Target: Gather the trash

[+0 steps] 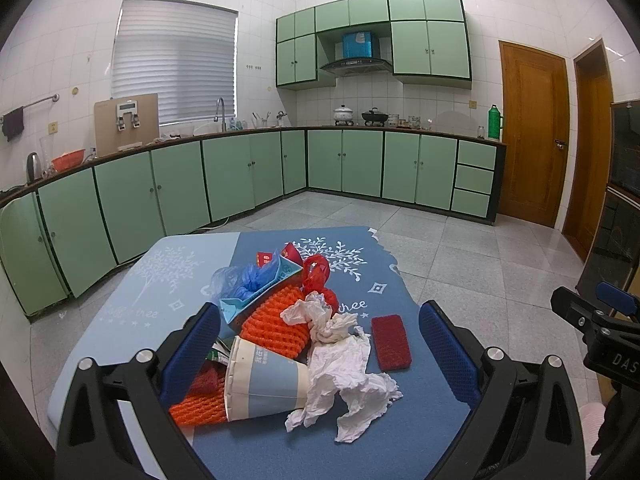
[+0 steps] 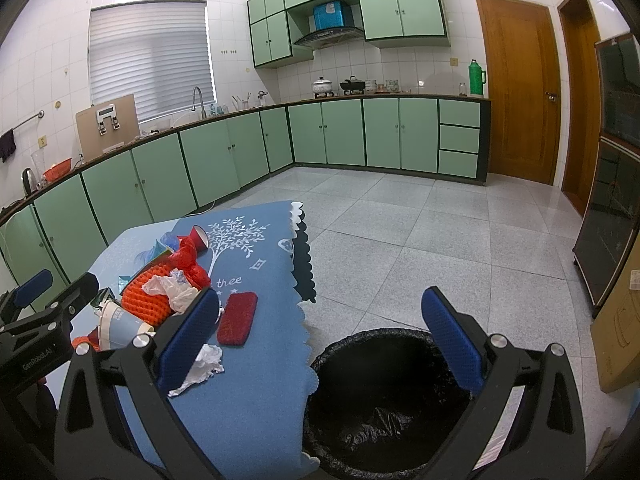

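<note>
A pile of trash lies on the blue-clothed table (image 1: 400, 432): a paper cup (image 1: 266, 384) on its side, crumpled white tissue (image 1: 344, 368), orange foam net (image 1: 276, 324), a red plastic bag (image 1: 318, 276), a blue plastic bag (image 1: 244, 280), a teal carton (image 1: 264, 292) and a red sponge (image 1: 390, 342). My left gripper (image 1: 320, 352) is open above the cup and tissue, empty. My right gripper (image 2: 320, 340) is open and empty, over the table edge and the black-lined trash bin (image 2: 384, 400). The sponge (image 2: 237, 318) and the tissue (image 2: 200, 368) also show in the right wrist view.
The bin stands on the tiled floor (image 2: 420, 240) just right of the table. Green kitchen cabinets (image 1: 240, 172) run along the far walls. A wooden door (image 1: 532, 132) and a dark cabinet (image 2: 616, 200) are at the right. A cardboard box (image 2: 620, 320) stands near the bin.
</note>
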`<state>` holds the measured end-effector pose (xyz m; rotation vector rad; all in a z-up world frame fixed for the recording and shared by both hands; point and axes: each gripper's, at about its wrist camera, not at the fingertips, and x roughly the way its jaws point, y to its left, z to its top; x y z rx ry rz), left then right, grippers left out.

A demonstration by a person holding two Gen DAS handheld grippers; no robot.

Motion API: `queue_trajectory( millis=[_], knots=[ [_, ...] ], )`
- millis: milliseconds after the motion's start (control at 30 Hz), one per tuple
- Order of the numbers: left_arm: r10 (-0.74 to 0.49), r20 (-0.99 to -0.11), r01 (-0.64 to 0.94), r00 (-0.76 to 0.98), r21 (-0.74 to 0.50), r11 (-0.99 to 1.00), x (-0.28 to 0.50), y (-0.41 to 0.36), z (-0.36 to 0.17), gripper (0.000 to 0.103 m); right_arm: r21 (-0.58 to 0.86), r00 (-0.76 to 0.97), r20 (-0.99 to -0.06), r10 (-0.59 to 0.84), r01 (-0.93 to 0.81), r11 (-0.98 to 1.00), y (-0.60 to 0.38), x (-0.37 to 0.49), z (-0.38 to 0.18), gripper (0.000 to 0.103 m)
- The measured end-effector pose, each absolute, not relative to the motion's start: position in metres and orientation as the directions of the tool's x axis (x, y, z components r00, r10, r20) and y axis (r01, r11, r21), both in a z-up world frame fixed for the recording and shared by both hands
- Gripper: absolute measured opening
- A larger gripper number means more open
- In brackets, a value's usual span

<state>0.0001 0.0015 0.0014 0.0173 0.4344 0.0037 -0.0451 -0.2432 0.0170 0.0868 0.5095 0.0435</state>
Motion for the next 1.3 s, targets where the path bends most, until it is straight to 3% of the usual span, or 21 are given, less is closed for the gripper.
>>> queue_trajectory(
  millis=[333, 767, 1033, 1133, 1300],
  knots=[
    [0.020, -0.423, -0.013, 0.906, 0.019, 1.000, 0.002, 0.014, 0.000, 0.097, 0.093, 0.871, -0.487, 0.066, -0.023, 0.995, -0.241, -0.044, 0.020, 0.098],
    [0.148, -0.440, -0.141, 0.885, 0.049, 0.989, 0.019, 0.074, -0.029, 0.097, 0.092, 0.866, -0.483, 0.133, -0.101, 0.991, -0.186, 0.005, -0.021, 0.098],
    [0.149, -0.490, -0.150, 0.859, 0.037, 0.988, 0.026, 0.091, -0.049, 0.097, 0.127, 0.794, -0.549, 0.261, -0.230, 0.965, -0.152, 0.018, -0.049, 0.093],
    [0.147, -0.502, -0.152, 0.853, 0.030, 0.988, 0.025, 0.096, -0.052, 0.097, 0.131, 0.762, -0.572, 0.305, -0.281, 0.951, -0.140, 0.018, -0.054, 0.080],
    [0.134, -0.508, -0.140, 0.851, 0.027, 0.990, 0.023, 0.099, -0.056, 0.097, 0.144, 0.722, -0.600, 0.343, -0.325, 0.935, -0.131, 0.016, -0.061, 0.077]
  ],
)
